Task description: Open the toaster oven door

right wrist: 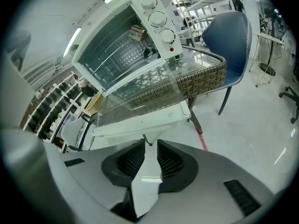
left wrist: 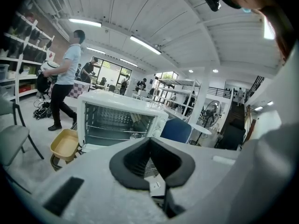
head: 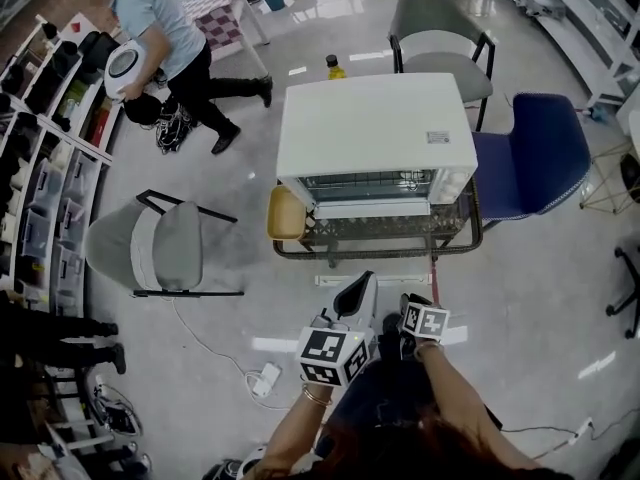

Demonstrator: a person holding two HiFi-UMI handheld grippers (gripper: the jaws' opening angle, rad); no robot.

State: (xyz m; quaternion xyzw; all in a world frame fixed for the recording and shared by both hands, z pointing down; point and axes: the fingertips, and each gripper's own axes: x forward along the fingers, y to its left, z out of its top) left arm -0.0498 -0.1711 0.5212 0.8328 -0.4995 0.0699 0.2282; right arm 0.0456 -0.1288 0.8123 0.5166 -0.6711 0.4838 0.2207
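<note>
At upper centre of the head view, the toaster oven (head: 375, 133) stands on a low desk (right wrist: 208, 78) with a wicker rim and a glass top. A blue chair (head: 530, 158) is at its right and a yellow tray (head: 285, 213) at its lower left.

Door state: in the right gripper view the door (right wrist: 140, 97) lies folded down to roughly level, and the wire rack inside is exposed. Its white handle bar (right wrist: 140, 121) runs along the free edge nearest the camera. The task appears complete.

Tongs state:
- Left tongs (left wrist: 150, 141): pads meet at the tips; nothing is held. They sit well short of the oven.
- Right tongs (right wrist: 150, 143): pads stand a narrow gap apart with only floor showing between them; nothing is held. They hang just below the handle bar, clear of it.

Handling notes (judgement):
- The door is a stiff glass pane in a metal frame, hinged at the bottom. It is probably light, and the pane is fragile.
- Take hold only at the handle bar, at mid-length, never on the glass.
- The oven body looks light and may slide on the smooth desk if pulled hard.
</note>
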